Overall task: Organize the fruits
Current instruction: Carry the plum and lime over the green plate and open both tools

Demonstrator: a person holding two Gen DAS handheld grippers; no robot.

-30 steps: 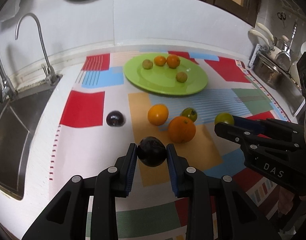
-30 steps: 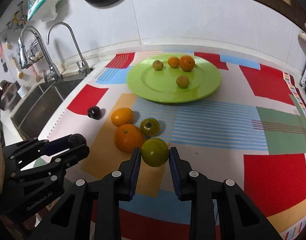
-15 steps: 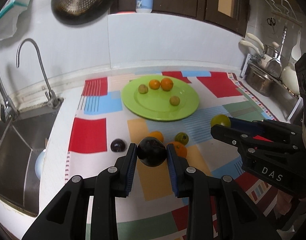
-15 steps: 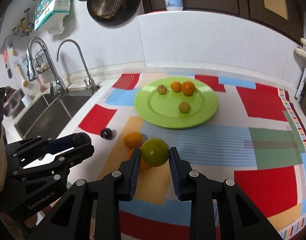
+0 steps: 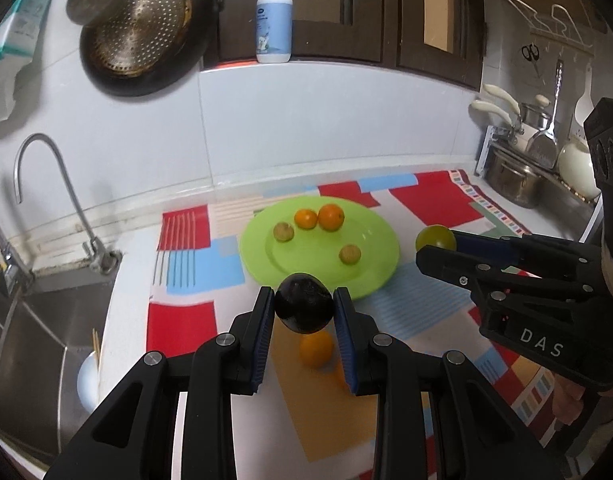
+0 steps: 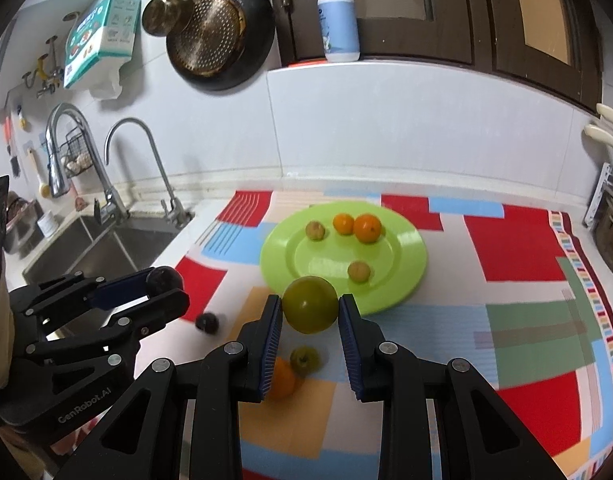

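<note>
The left gripper [image 5: 304, 308] pinches a dark plum [image 5: 303, 303], the right gripper [image 6: 310, 312] a green fruit [image 6: 310, 309], each hiding the green plate's [image 6: 410, 276] 6 o'clock rim.

Blurred below my right gripper's fingers — an orange [image 6: 283, 378], partly hidden; sink [image 5: 38, 344] cut off left.

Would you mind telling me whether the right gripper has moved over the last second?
Yes. The right gripper, shut on the green fruit, has risen off the mat and now hangs before the plate's near rim.
</note>
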